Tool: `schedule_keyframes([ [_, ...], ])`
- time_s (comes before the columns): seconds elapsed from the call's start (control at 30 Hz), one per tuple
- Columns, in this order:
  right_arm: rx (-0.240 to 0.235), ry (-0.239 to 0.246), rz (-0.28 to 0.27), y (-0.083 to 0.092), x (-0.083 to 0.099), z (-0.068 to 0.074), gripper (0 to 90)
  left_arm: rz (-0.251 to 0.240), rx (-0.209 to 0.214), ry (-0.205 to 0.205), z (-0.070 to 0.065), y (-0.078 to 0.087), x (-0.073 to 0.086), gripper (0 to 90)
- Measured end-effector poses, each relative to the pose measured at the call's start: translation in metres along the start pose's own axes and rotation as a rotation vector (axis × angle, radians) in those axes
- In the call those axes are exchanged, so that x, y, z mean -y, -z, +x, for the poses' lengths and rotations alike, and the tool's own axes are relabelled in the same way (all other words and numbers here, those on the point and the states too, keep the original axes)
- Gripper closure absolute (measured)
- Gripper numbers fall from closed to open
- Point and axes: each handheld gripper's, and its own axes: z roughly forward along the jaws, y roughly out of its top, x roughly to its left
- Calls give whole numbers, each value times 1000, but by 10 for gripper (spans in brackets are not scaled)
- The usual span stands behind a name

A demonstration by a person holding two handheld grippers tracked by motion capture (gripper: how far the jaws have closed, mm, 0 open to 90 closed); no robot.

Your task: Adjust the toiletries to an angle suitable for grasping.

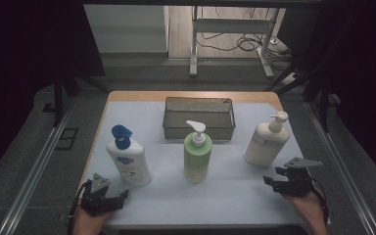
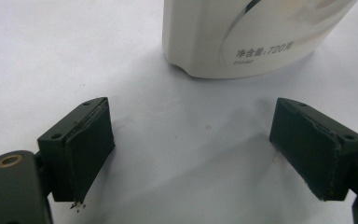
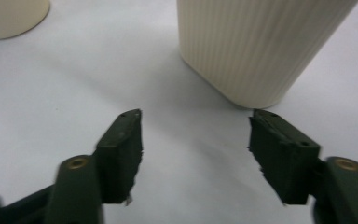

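Surface: a pale blue-white mat [image 1: 176, 196] covers a wooden table [image 1: 191, 95], whose light brown edge shows along the far side and the left.
Room: dim and dark at both sides; grey floor [image 1: 29, 147] around the table, metal rails [image 1: 34, 171] running along each side, a white frame stand [image 1: 230, 29] at the back with black cables [image 1: 247, 44] on the floor behind it.
Basket: a grey wire-mesh rectangular basket [image 1: 199, 117] sits at the far middle of the mat, nothing visible in it.
Bottles: 3 pump bottles stand upright in a row in front of the basket, well apart from one another.
Left bottle: a white plastic bottle with a blue pump head [image 1: 128, 159], [image 2: 242, 37], just beyond the left gripper; printed lettering shows near its base in the left gripper view.
Middle bottle: a light green plastic bottle with a white pump [image 1: 197, 154].
Right bottle: a cream ribbed plastic bottle with a cream pump [image 1: 267, 142], [image 3: 256, 46], near the right gripper.
Left gripper: left gripper [image 1: 122, 196], [image 2: 191, 154] is low over the mat at the near left corner, jaws wide apart, nothing between them, bottle base ahead and not touched.
Right gripper: right gripper [image 1: 271, 177], [image 3: 196, 149] is at the near right, jaws apart with bare mat between them, the ribbed bottle just ahead and clear of the pads.
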Motion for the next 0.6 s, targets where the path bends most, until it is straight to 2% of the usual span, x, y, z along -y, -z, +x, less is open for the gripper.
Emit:
schedule_keyframes([
  [0.03, 0, 0, 0, 0, 0, 0, 372, 0, 0, 0, 0, 0, 0, 129],
  [0.07, 5, -11, -8, 2, 0, -4, 413, 0, 0, 0, 0, 0, 0, 129],
  [0.13, 8, -14, -10, 3, 0, -6, 428, 0, 0, 0, 0, 0, 0, 129],
  [0.27, 11, -34, -12, 6, -2, -15, 520, 0, 0, 1, 0, 0, 0, 129],
  [0.33, 8, -42, -18, 8, -4, -20, 604, 0, 1, 1, 0, 0, 0, 129],
  [0.4, 10, -47, -16, 8, -5, -21, 625, 0, 1, 0, 0, 0, 0, 129],
  [0.43, 17, -45, -23, 8, -7, -24, 688, 0, 1, 1, 0, 0, 0, 129],
  [0.57, 34, -51, -29, 8, -10, -29, 758, 0, 1, 1, 0, 0, 0, 129],
  [0.6, 55, -52, -48, 8, -12, -32, 826, 0, 1, 1, 0, 0, 0, 129],
])
